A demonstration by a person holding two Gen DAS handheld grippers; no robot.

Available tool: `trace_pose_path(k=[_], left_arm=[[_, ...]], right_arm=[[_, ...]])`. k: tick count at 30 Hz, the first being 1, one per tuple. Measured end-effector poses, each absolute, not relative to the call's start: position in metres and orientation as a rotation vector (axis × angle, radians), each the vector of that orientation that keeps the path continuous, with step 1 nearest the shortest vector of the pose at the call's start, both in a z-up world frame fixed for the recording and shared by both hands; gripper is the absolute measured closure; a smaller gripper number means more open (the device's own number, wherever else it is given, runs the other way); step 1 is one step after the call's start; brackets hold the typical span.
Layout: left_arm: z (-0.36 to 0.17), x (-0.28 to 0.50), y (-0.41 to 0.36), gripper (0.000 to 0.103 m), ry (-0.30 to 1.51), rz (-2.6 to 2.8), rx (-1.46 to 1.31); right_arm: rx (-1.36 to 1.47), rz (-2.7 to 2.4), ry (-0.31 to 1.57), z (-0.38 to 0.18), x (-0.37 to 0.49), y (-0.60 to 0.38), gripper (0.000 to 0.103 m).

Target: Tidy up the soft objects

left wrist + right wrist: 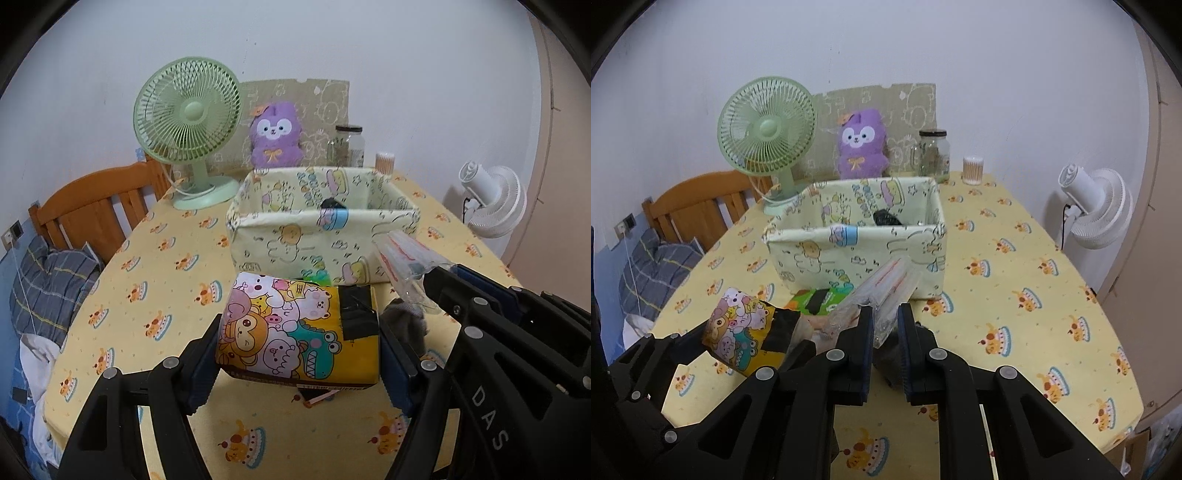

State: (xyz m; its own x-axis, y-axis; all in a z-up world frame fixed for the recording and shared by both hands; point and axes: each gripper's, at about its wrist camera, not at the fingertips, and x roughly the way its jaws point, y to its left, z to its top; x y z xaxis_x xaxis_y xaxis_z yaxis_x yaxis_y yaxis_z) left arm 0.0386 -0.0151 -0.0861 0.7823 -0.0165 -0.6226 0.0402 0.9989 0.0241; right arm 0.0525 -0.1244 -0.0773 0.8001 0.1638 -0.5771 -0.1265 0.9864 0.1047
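Note:
My left gripper [299, 339] is shut on a yellow tissue pack with cartoon animals [299, 332] and holds it above the table, in front of the fabric storage box [295, 243]. The pack also shows in the right wrist view [742, 332]. My right gripper [885, 321] is shut on a clear plastic packet with red print [886, 291], raised before the box [849, 254]. The packet also shows in the left wrist view [406, 258]. A dark item [886, 218] lies inside the box. A green pack [820, 299] lies on the table by the box. A grey soft thing [406, 325] lies below the right gripper.
A green desk fan [188, 125], a purple plush [275, 136], a glass jar [349, 146] and a cotton swab tub [385, 162] stand behind the box. The table has a yellow cake-print cloth [1015, 295]. A wooden chair [99, 206] is at left, a white fan [1097, 210] at right.

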Motion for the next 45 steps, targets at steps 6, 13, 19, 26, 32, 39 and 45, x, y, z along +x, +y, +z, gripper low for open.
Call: trace_pose_path(k=[6,13,19,26,32,39,45], left_arm=[[-0.069,0.036,-0.019,0.026,0.648,-0.047,0.035],[-0.052,0.033,-0.023,0.026,0.616,-0.060,0.030],[-0.039,0.031,-0.025,0.026,0.591,-0.073,0.030],[-0.035,0.033,-0.026,0.026,0.585,-0.083,0.028],[-0.033,0.042,-0.024,0.026,0.590,-0.083,0.013],[-0.030,0.057,-0.024,0.026,0.588,-0.085,0.004],[-0.022,0.071,-0.024,0.026,0.574,-0.090,0.003]], right_arm=[[0.076,0.154,0.597,-0.060,0.047,-0.129,0.087],[0.072,0.150,0.564,-0.041,0.042,-0.133,0.087],[0.073,0.151,0.539,-0.028,0.038,-0.135,0.087],[0.079,0.155,0.518,-0.021,0.037,-0.137,0.087],[0.078,0.164,0.514,-0.019,0.045,-0.137,0.087],[0.073,0.169,0.509,-0.014,0.060,-0.136,0.087],[0.069,0.177,0.501,-0.007,0.077,-0.136,0.087]])
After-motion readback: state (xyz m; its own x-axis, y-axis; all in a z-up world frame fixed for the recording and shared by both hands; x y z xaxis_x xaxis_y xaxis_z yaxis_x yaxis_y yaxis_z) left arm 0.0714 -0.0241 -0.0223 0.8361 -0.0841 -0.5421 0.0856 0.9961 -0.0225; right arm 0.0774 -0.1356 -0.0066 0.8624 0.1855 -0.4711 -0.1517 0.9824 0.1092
